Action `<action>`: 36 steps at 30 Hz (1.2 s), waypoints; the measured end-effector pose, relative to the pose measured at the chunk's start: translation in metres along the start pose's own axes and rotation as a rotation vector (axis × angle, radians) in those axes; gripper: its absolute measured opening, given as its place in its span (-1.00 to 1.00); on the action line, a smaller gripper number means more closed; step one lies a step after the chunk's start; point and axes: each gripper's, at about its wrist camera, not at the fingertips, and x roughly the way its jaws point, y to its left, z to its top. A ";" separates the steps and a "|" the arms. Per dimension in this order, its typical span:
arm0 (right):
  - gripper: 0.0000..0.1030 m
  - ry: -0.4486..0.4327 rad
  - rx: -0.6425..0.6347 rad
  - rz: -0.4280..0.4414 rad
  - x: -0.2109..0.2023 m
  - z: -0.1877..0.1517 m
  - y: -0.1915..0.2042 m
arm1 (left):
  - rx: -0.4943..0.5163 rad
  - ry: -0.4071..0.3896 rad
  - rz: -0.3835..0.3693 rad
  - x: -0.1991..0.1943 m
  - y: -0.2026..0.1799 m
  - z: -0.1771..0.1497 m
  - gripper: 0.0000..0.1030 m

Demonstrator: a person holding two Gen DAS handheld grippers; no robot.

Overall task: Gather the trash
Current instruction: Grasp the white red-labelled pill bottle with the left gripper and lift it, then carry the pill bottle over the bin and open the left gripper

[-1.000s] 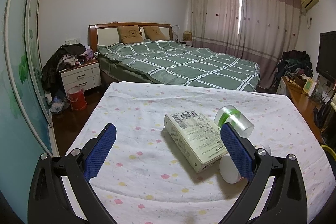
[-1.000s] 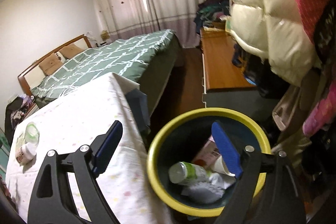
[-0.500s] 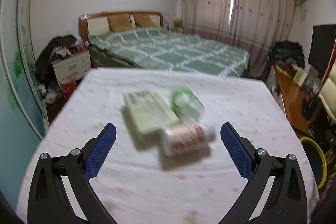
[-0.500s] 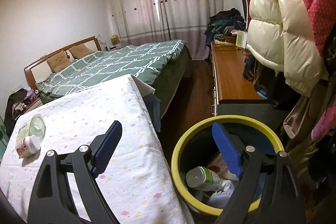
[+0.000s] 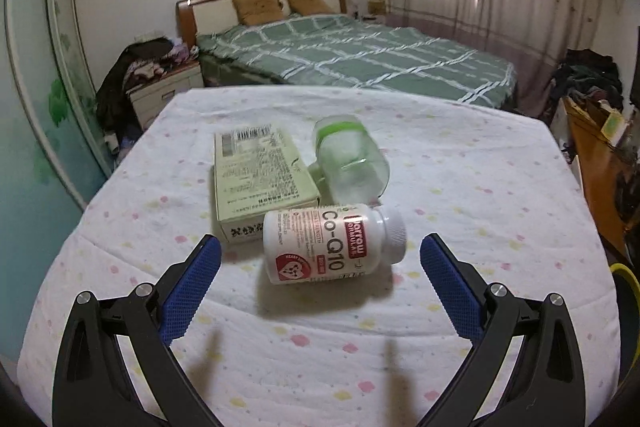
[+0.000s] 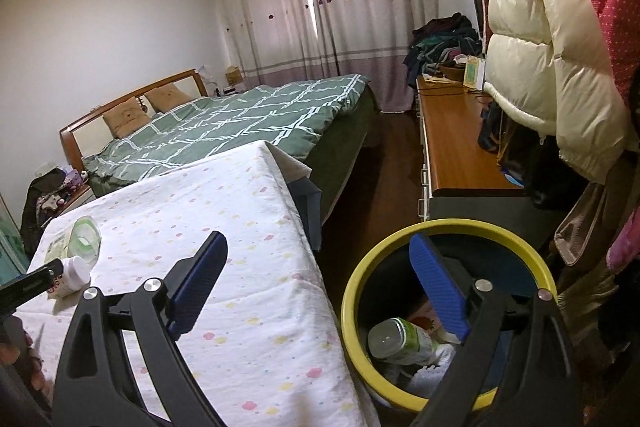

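On the dotted white tablecloth (image 5: 460, 187) lie a white Co-Q10 pill bottle (image 5: 332, 245), a pale green box (image 5: 260, 175) and a clear jar with a green band (image 5: 352, 159), all touching. My left gripper (image 5: 318, 247) is open, hovering just in front of the pill bottle, with one finger on each side and clear of it. My right gripper (image 6: 318, 251) hangs over the table's edge and the yellow-rimmed bin (image 6: 360, 275). Its jaws are opening, with nothing between them. The bin holds a green-and-white bottle (image 6: 404, 341) and white crumpled paper (image 6: 432, 371).
A bed with a green checked cover (image 5: 360, 55) stands behind the table. A wooden desk (image 6: 456, 147) and hanging puffy coats (image 6: 532, 39) crowd the right side by the bin. A nightstand piled with clothes (image 5: 148, 71) is at the left. Dark floor (image 6: 384, 155) runs between bed and desk.
My left gripper has swung right and closer, so the pill bottle now lies ahead between its fingers. The right gripper's view has lifted from the bin toward the table.
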 end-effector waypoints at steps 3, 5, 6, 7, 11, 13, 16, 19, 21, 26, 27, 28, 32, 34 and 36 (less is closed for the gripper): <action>0.71 0.000 0.012 0.016 0.001 0.000 -0.001 | 0.007 0.018 0.008 0.008 -0.002 0.001 0.90; 0.71 0.004 0.014 0.021 0.002 0.001 -0.002 | 0.010 0.029 0.007 0.014 -0.004 0.003 0.90; 0.71 0.006 0.015 0.026 0.002 0.001 -0.002 | 0.009 0.038 0.005 0.018 -0.006 0.003 0.90; 0.71 0.007 0.016 0.029 0.003 0.001 -0.001 | 0.007 0.046 0.003 0.020 -0.006 0.004 0.90; 0.71 0.011 0.018 0.037 0.003 0.002 0.000 | -0.038 0.096 -0.018 0.035 -0.003 0.007 0.90; 0.71 0.012 0.021 0.039 0.004 0.001 -0.001 | -0.060 0.090 -0.027 0.036 0.002 0.008 0.71; 0.71 0.018 0.028 0.041 0.005 0.002 -0.003 | -0.058 0.094 -0.043 0.037 0.005 0.008 0.62; 0.71 0.016 0.035 0.042 0.004 0.002 -0.004 | -0.044 0.105 -0.070 0.031 0.006 0.004 0.62; 0.71 0.010 0.039 0.040 0.003 0.002 -0.004 | -0.030 0.110 -0.092 0.023 0.002 0.001 0.62; 0.71 -0.067 0.062 0.059 -0.017 0.001 -0.015 | 0.077 0.089 -0.161 -0.008 -0.024 -0.012 0.62; 0.71 -0.071 0.052 0.036 -0.021 0.001 -0.021 | 0.102 0.080 -0.174 -0.015 -0.031 -0.014 0.62; 0.71 -0.075 0.053 0.020 -0.025 0.001 -0.026 | 0.132 0.069 -0.195 -0.023 -0.040 -0.017 0.62; 0.71 -0.076 0.075 -0.038 -0.047 0.001 -0.061 | 0.242 0.058 -0.293 -0.048 -0.085 -0.025 0.62; 0.71 -0.079 0.064 -0.077 -0.060 -0.001 -0.076 | 0.297 0.058 -0.352 -0.058 -0.113 -0.027 0.62; 0.72 -0.074 0.056 -0.104 -0.072 -0.004 -0.089 | 0.359 0.056 -0.406 -0.067 -0.145 -0.032 0.62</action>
